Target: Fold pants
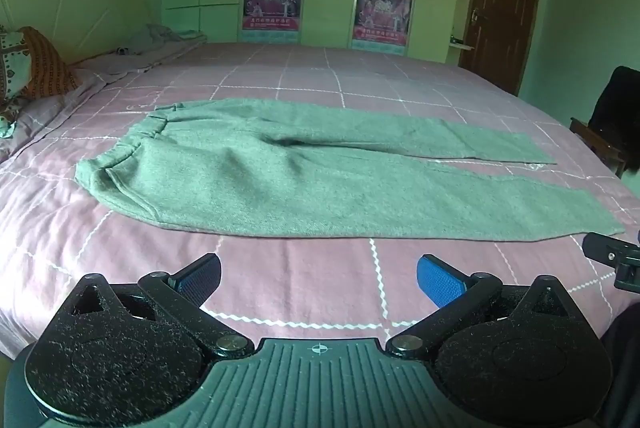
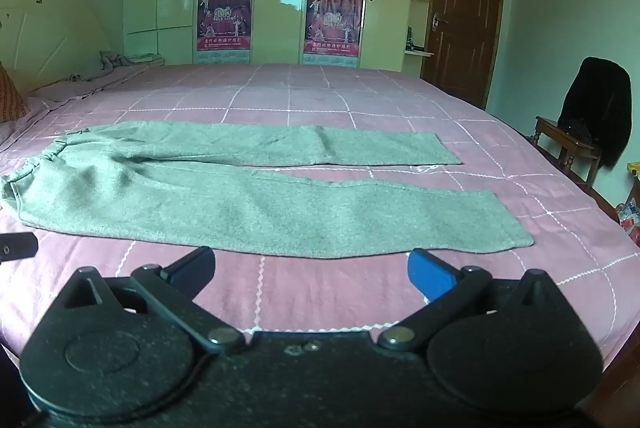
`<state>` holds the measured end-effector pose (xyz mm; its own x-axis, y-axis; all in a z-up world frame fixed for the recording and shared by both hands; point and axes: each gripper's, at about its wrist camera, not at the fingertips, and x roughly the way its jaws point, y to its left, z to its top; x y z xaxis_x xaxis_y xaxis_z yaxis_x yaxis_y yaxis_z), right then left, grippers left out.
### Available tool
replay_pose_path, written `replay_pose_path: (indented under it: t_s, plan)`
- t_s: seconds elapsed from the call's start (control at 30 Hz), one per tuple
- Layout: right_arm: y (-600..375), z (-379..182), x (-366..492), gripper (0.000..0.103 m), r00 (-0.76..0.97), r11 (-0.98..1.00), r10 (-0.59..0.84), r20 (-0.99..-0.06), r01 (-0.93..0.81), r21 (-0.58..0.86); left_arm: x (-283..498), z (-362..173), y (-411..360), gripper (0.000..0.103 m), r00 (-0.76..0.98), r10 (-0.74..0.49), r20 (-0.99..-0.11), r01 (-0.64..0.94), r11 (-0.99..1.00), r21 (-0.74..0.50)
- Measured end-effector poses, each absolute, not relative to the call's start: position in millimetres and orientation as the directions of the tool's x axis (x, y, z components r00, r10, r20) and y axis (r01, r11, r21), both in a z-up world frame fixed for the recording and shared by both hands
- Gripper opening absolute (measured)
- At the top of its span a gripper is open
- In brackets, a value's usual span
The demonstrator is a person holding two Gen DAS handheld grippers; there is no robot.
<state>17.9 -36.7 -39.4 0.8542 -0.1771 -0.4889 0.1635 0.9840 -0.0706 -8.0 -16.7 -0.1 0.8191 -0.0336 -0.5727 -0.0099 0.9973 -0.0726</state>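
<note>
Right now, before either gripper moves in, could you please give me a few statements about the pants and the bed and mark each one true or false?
1. The grey pants lie spread flat on the pink checked bedsheet. True.
2. The two legs are stacked one on top of the other. False: they lie side by side with a strip of sheet showing between the cuffs.
3. The waistband is at the left end, toward the pillow. True.
4. The right gripper is clamped on the near cuff. False: its fingers stand wide apart over bare sheet.
5. The left gripper is open and holds nothing. True.
</note>
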Motion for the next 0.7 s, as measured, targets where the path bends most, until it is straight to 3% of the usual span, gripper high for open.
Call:
replay_pose_path:
  t_s: [0.7]
  plan:
    - [-36.1,-43.1,16.7,0.103,0.855,0.983,-0.18,-0.486,0.169,-0.066,-5.9,-8.0,-18.6,0.103,0.813,-0.039,-0.581,0.009,0.998,-0.054]
